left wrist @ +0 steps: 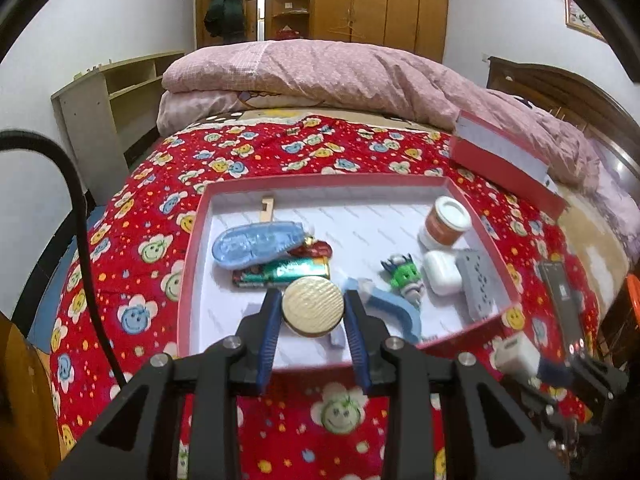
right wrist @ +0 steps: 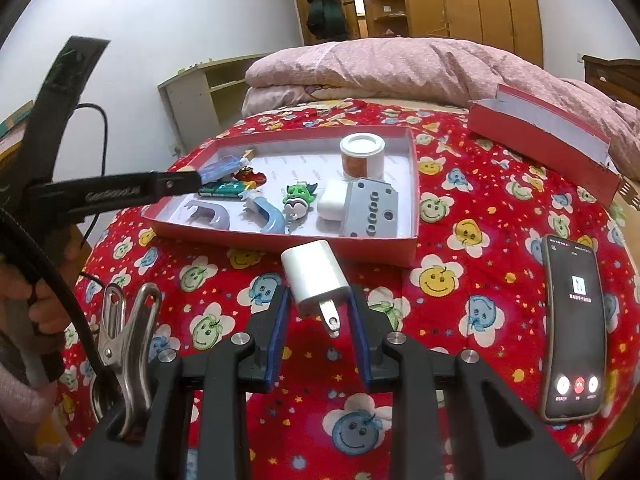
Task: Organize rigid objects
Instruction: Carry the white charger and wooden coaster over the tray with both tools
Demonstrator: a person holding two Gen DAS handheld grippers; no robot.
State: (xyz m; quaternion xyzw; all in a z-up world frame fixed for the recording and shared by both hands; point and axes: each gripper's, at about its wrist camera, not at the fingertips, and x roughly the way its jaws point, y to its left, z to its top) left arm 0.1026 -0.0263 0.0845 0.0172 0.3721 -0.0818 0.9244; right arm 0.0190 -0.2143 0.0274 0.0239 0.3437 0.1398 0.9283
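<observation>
Both jaws are clamping loads: left gripper [left wrist: 313, 312] is holding a gold disc [left wrist: 313, 307] over the red box [left wrist: 192, 240]; right gripper [right wrist: 320, 308] is holding a white charger [right wrist: 316, 276] just short of it.

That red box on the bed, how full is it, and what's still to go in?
Done: the red box already holds a jar, earbud case and toys. In hand: the left gripper grips a gold disc; the right gripper grips a white charger. Left: dropping both in.

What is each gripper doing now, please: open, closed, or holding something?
Left gripper: closed on a round gold lid, above the red box.
Right gripper: closed on a white charger plug, above the bedspread.
</observation>
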